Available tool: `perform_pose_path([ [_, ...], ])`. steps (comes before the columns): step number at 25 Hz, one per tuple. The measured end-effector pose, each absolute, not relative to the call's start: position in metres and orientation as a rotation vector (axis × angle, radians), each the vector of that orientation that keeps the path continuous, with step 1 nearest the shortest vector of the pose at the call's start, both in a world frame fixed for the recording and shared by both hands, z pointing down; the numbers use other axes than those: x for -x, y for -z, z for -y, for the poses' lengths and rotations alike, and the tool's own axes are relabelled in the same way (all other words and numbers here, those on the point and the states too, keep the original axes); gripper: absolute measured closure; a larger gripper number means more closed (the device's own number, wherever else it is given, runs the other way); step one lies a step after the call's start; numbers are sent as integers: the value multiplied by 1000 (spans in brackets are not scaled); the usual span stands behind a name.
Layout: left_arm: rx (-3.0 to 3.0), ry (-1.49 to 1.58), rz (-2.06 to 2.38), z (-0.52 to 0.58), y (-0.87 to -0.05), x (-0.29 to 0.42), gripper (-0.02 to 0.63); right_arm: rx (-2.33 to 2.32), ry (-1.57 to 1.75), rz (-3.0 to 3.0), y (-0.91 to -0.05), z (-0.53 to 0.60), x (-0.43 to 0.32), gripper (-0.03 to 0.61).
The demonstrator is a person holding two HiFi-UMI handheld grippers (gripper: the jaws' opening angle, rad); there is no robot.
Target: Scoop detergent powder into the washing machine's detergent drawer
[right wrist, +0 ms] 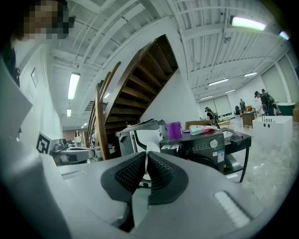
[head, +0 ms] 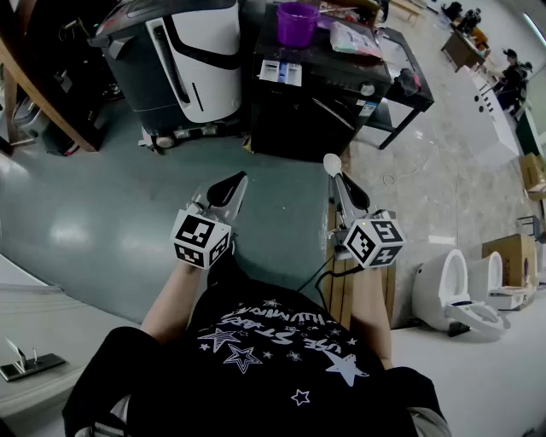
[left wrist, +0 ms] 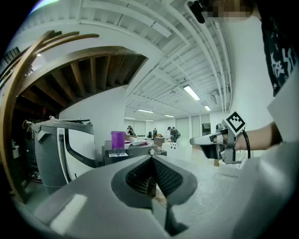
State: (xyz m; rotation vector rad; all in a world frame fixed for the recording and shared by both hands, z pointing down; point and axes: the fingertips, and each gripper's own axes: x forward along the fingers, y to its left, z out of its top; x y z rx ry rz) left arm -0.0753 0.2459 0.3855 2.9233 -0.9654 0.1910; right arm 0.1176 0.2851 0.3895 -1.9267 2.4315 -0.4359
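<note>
Ahead on the floor stands the black washing machine (head: pixel 311 102) (left wrist: pixel 128 156) (right wrist: pixel 208 144). Its white detergent drawer (head: pixel 281 72) shows at the top front. A purple cup (head: pixel 297 22) (left wrist: pixel 117 139) (right wrist: pixel 174 130) and a detergent bag (head: pixel 354 39) (right wrist: pixel 204 129) sit on its lid. My right gripper (head: pixel 339 177) (right wrist: pixel 145 163) is shut on the handle of a white scoop (head: pixel 332 163) (right wrist: pixel 148 148), well short of the machine. My left gripper (head: pixel 238 179) (left wrist: pixel 152 161) is shut with nothing in it, level with the right one.
A grey and white machine (head: pixel 175 60) stands left of the washer. A black side table (head: pixel 408 85) adjoins its right. Wooden stairs (right wrist: pixel 117 102) rise at far left. Toilets (head: pixel 452 290) and cardboard boxes (head: pixel 516 256) line the right. A wooden crate (head: pixel 343 286) is by my right arm.
</note>
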Motion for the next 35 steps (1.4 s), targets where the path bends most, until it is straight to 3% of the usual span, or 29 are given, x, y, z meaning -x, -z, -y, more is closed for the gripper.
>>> perform_pose_path([
  [21, -2876, -254, 982, -232, -411, 83, 594, 1912, 549, -2429, -417, -267, -110, 541],
  [24, -2860, -278, 976, -213, -420, 84, 543, 1916, 569, -2432, -425, -248, -107, 541],
  [35, -2849, -307, 905, -83, -436, 113, 542, 2007, 614, -2395, -431, -120, -85, 541],
])
